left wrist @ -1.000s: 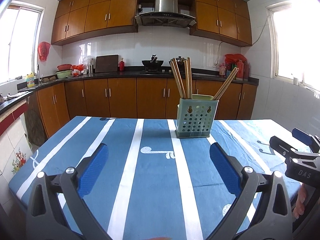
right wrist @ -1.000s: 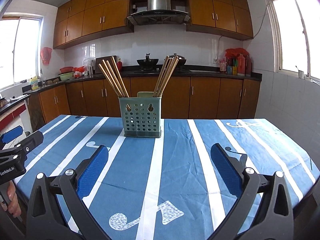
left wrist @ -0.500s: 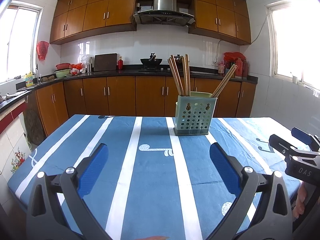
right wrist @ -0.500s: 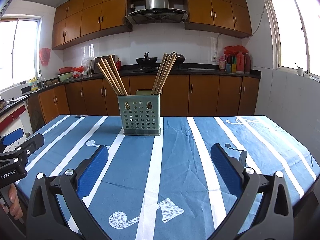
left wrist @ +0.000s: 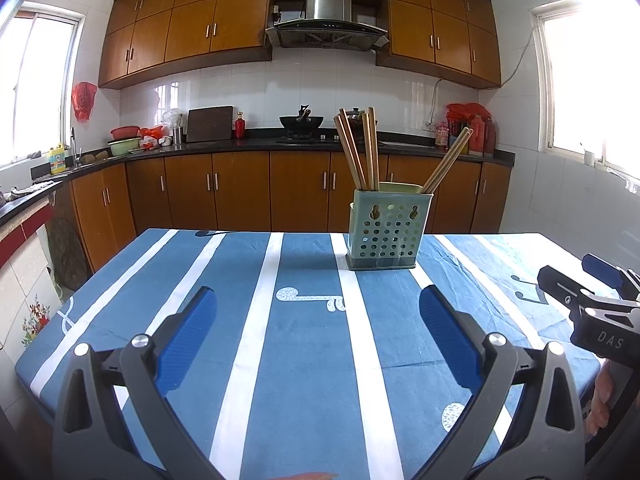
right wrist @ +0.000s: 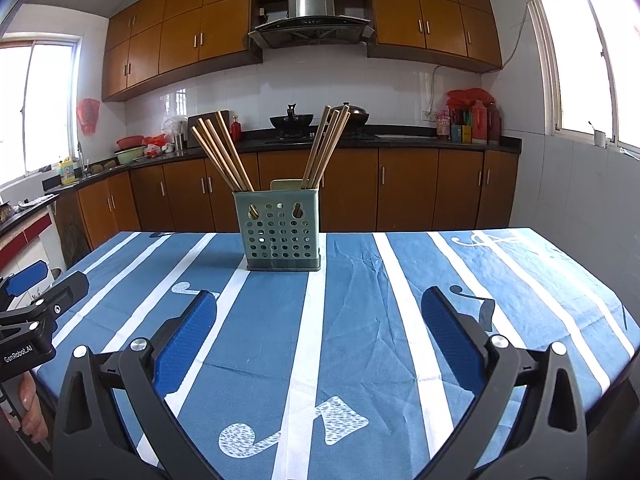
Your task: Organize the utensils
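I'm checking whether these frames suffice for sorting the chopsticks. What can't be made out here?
- Lower ends of the chopsticks: hidden inside the holder in both views, so any inner dividers can't be told.
- Holder's far side: faces away in both views.
- Right gripper in the left wrist view: cut off by the right edge.
- Labels on the counter bottles: too small.

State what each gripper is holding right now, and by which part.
Nothing is held. The left gripper and right gripper are both open over the tablecloth, short of the chopsticks standing in the holder.
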Demonstrator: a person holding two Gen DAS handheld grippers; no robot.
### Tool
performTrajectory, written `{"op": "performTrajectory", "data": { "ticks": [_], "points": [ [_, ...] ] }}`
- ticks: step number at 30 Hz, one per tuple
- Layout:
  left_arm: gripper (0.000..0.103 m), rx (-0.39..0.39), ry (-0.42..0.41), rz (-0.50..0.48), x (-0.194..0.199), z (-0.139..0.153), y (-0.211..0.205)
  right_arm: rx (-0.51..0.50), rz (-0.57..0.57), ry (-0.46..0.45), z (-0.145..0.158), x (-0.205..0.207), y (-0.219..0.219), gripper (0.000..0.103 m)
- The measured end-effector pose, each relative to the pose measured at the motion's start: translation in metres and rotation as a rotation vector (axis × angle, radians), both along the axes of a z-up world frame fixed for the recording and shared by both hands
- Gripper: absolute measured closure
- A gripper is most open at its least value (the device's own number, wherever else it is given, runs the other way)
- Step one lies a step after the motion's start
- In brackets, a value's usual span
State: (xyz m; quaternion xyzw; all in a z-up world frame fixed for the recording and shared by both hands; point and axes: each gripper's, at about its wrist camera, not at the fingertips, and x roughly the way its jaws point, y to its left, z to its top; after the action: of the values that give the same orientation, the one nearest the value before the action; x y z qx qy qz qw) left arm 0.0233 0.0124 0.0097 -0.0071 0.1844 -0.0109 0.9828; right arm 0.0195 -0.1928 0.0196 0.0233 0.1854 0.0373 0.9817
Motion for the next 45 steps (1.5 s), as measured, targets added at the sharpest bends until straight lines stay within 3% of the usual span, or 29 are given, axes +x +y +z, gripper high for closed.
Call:
{"op": "performTrajectory", "data": {
  "ticks": [45],
  "points": [
    [0.004, 0.002, 0.006, -0.003, -0.0013, -0.0020, 0.0002, 0.006, -0.003, 0.004, -0.0007, 0.0005, 0.0012, 0.002]
  ]
}}
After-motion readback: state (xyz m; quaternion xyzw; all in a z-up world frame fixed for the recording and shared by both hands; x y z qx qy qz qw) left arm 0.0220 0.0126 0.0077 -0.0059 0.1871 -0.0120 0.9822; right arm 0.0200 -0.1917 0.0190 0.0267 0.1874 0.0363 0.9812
